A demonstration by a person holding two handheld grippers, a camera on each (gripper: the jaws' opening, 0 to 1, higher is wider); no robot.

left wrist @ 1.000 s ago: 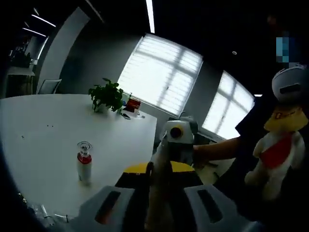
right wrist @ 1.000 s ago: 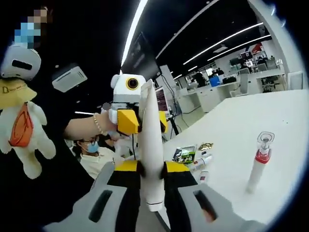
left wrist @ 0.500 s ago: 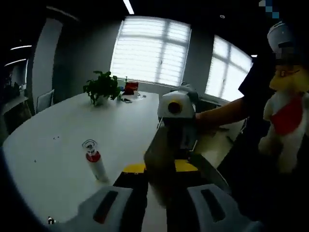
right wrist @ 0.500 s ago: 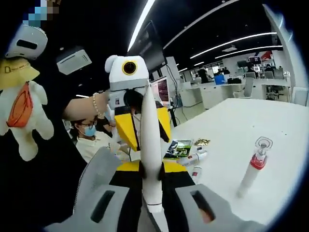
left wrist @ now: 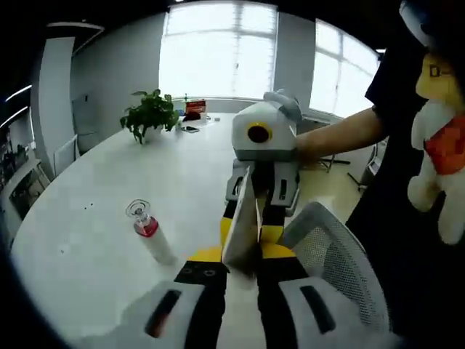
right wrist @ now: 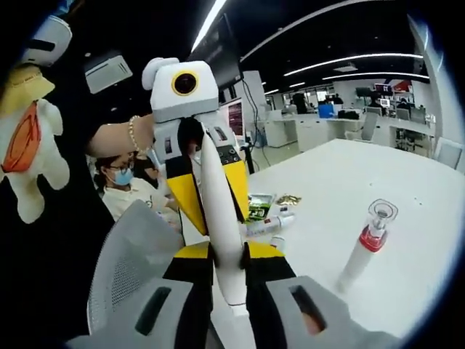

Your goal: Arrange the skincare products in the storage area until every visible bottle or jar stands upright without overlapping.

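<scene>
White worktop [left wrist: 87, 240] under both hands. Left gripper [left wrist: 240, 273] fingers pinch one end of a white tube [left wrist: 242, 225]; right gripper [right wrist: 227, 273] fingers clamp the other end. Capped bottle [left wrist: 149, 234] stands upright left of left fingers, w/ potted plant [left wrist: 150, 116] far beyond.

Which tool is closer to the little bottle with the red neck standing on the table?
Hard to say. Both tools, left and right, are shut on the same white tube above the table edge, apart from the bottle. Neither looks clearly nearer.
</scene>
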